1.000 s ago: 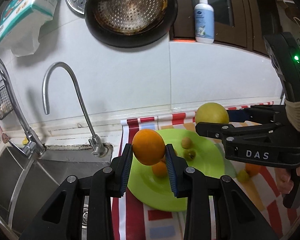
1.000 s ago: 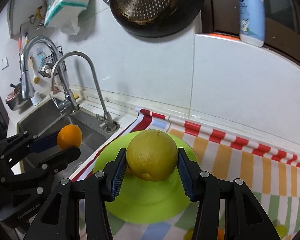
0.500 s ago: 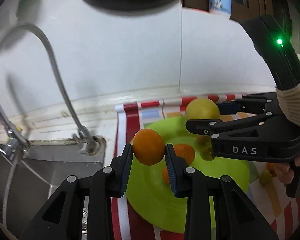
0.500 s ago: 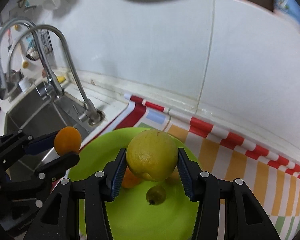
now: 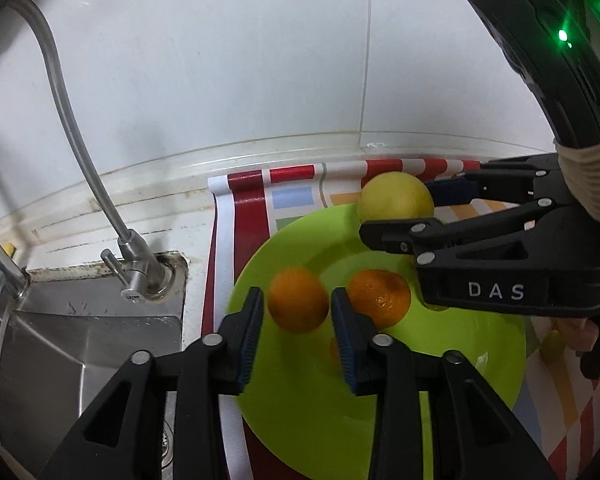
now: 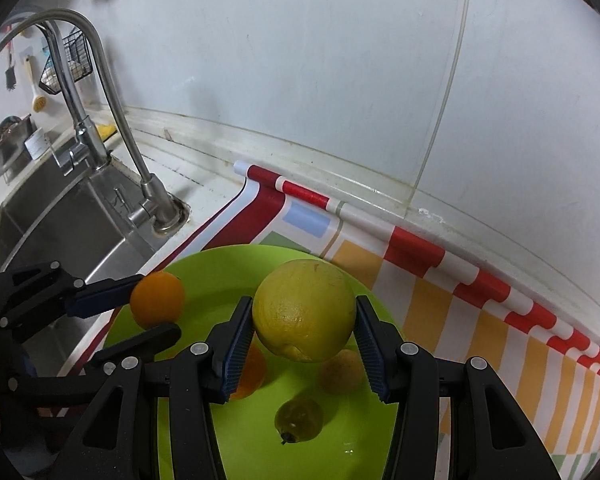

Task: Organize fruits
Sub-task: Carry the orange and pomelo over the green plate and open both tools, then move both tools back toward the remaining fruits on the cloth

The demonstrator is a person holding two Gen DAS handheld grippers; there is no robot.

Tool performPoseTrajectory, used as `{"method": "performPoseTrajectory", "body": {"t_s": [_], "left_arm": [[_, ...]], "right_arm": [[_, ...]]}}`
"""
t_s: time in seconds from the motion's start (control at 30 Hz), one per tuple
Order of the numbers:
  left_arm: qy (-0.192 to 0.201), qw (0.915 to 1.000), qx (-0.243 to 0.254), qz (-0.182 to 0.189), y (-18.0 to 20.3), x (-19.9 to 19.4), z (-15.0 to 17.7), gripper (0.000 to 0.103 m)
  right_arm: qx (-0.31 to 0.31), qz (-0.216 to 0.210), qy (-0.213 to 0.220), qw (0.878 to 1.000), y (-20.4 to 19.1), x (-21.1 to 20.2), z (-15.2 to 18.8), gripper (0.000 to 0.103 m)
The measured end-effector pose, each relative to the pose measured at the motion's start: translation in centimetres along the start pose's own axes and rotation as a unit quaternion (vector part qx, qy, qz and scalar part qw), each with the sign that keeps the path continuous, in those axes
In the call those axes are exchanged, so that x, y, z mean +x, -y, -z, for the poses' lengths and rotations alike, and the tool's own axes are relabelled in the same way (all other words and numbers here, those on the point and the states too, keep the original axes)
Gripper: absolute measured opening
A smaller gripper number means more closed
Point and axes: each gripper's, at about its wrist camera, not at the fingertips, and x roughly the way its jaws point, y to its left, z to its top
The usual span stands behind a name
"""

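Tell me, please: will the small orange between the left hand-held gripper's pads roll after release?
Probably a little: the small orange is round and the green plate looks smooth. The plate's rim and the second orange close by may stop it. The pads appear to be opening.

- Two hand-held grippers are seen: the left hand-held gripper (image 5: pixel 297 334) and the right hand-held gripper (image 6: pixel 303 337).
- One green plate (image 6: pixel 364 440) is counted.
- Two oranges are counted: a held orange (image 5: pixel 298 299) and a resting orange (image 5: pixel 379 297).
- One large yellow fruit (image 6: pixel 304 310) is counted.
- Two small fruits are seen on the plate: a brownish one (image 6: pixel 341 372) and a greenish one (image 6: pixel 299 420).
- Two faucets are seen: a thin faucet (image 6: pixel 112 92) and a thicker faucet (image 6: pixel 66 72).
- One striped cloth (image 6: pixel 460 300) is counted.
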Motion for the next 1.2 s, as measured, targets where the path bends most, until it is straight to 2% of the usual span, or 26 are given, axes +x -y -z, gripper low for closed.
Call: {"method": "performPoseTrajectory", "body": {"t_s": [0.1,0.17,0.3,0.37,0.47,0.63,0.87,1.2], "left_arm": [[0.009,0.9999,-0.001,-0.006,0.2,-0.7,-0.1,0.044],[0.016,0.9998,-0.004,-0.013,0.2,-1.2,-0.1,0.044],[0.028,0.9993,-0.017,-0.019,0.2,-3.0,-0.1,0.046],[0.030,0.9990,-0.020,-0.026,0.3,-3.6,-0.1,0.051],[0.034,0.9986,-0.024,-0.031,0.5,-4.8,-0.2,0.052],[0.059,0.9971,-0.028,-0.038,1.3,-7.5,-0.2,0.057],[0.092,0.9949,-0.018,-0.038,2.9,-11.4,-0.2,0.061],[0.116,0.9926,-0.021,-0.030,5.4,-15.4,1.0,0.062]], "right_arm": [[0.007,-0.005,0.005,1.000,0.2,-0.2,0.2,0.051],[0.014,-0.007,0.015,1.000,0.4,-0.8,0.3,0.058],[0.017,0.002,0.030,0.999,0.5,-2.7,1.2,0.058],[0.023,0.006,0.038,0.999,0.6,-3.7,1.7,0.058],[0.042,0.003,0.052,0.998,0.9,-5.3,2.5,0.058],[0.057,0.006,0.068,0.996,1.0,-7.9,3.8,0.058],[0.064,0.010,0.100,0.993,0.7,-12.0,5.5,0.058],[0.089,0.025,0.128,0.987,1.2,-17.1,9.1,0.058]]}}
